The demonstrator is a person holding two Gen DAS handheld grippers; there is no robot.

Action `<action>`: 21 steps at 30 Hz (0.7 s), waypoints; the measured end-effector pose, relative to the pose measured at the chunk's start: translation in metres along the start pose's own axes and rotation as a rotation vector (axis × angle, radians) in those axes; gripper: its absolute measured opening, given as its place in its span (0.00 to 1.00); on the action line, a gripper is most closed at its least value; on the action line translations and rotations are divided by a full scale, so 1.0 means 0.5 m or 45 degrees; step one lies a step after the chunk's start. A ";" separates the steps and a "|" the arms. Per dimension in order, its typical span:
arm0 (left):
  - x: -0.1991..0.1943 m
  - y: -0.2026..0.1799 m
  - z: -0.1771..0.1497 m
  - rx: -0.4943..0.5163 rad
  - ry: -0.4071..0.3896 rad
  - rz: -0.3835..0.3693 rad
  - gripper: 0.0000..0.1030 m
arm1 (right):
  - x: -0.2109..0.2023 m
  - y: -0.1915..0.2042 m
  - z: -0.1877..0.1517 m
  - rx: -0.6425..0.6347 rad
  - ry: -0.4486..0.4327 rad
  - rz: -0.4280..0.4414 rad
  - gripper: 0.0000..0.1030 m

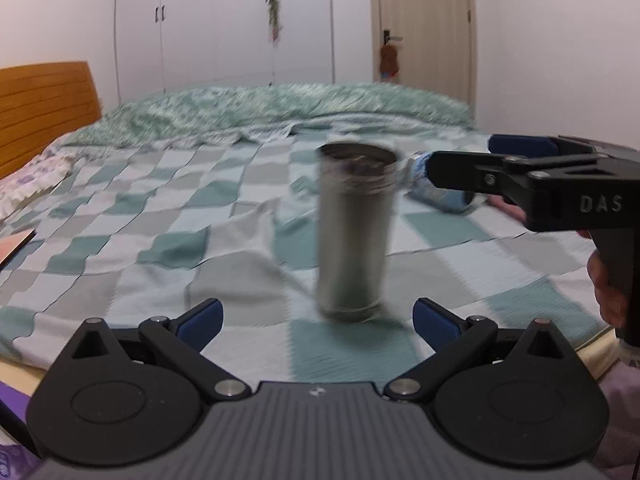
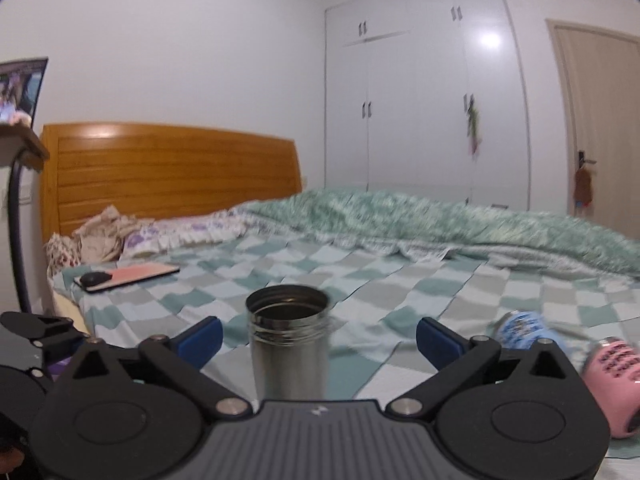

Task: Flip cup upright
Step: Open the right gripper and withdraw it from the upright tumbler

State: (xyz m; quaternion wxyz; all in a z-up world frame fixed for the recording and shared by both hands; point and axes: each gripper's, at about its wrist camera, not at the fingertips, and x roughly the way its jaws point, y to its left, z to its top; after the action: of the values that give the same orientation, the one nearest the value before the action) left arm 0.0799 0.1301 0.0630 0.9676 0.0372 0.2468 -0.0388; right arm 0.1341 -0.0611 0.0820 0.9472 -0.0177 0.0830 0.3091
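Note:
A steel cup stands upright on the checked bedspread, mouth up, blurred in the left wrist view. My left gripper is open, its blue pads either side of the cup's base and apart from it. The right wrist view shows the same cup upright between my right gripper's open fingers, not touched. The right gripper also shows in the left wrist view, open, to the right of the cup's rim.
A blue patterned cup and a pink cup lie on their sides at the right. A tablet with a black mouse lies near the pillows. A wooden headboard and a rumpled green duvet lie behind.

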 end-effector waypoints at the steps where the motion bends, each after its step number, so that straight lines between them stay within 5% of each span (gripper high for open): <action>1: -0.005 -0.012 0.000 -0.001 -0.017 -0.012 1.00 | -0.021 -0.007 -0.001 -0.003 -0.015 -0.014 1.00; 15: -0.051 -0.222 -0.049 -0.056 -0.260 -0.138 1.00 | -0.274 -0.122 -0.100 -0.007 -0.063 -0.218 1.00; 21: -0.049 -0.299 -0.084 -0.045 -0.329 -0.112 1.00 | -0.348 -0.165 -0.164 0.022 -0.064 -0.321 1.00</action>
State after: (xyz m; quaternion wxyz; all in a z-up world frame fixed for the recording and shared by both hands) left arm 0.0245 -0.0132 0.0301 0.9892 0.0038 0.1222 -0.0814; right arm 0.0323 -0.2362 0.0291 0.9805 -0.0119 0.0590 0.1870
